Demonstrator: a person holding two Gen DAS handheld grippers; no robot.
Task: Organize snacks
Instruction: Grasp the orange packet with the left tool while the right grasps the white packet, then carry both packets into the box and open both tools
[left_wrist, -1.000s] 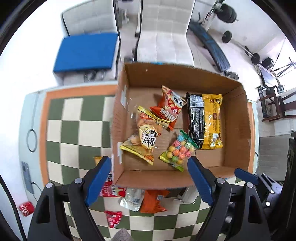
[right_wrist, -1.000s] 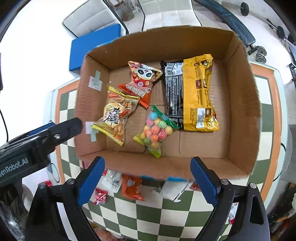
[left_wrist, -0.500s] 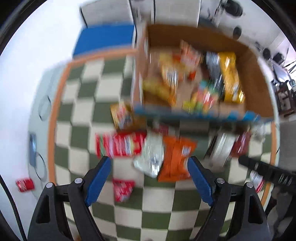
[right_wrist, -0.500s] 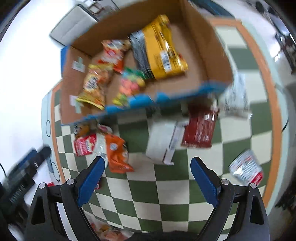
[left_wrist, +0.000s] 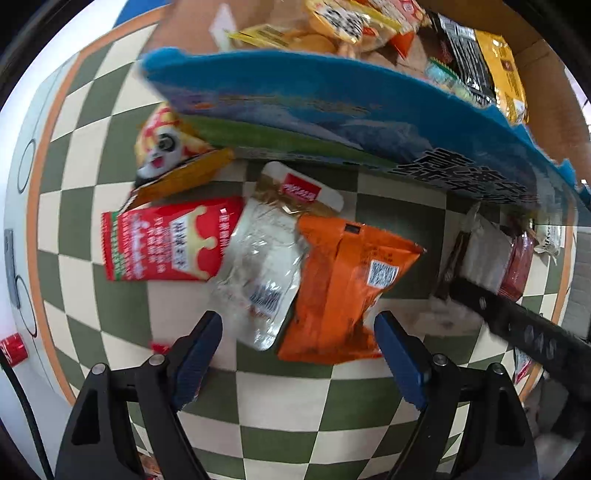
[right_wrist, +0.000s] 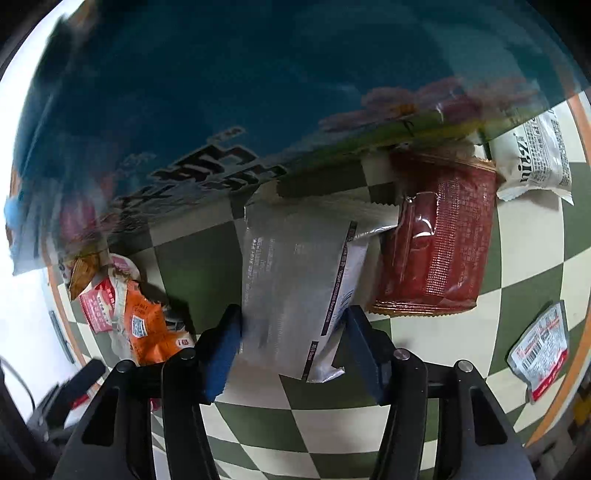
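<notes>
Pickup step: right gripper (right_wrist: 291, 349) just closed onto the silver packet (right_wrist: 295, 280) lying on the tabletop (right_wrist: 332, 435) beside the box (left_wrist: 332, 96). Left gripper (left_wrist: 297, 356) wide open over the orange bag (left_wrist: 343, 280), holding nothing. Probably next: lift packet, drop into box.

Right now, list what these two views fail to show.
- Left wrist view: most of the box interior, cut off by the top edge.
- Left wrist view: packets at right, blurred and partly behind the right gripper's black arm.
- Right wrist view: silver packet's print, blurred; whether the fingers press it.
</notes>
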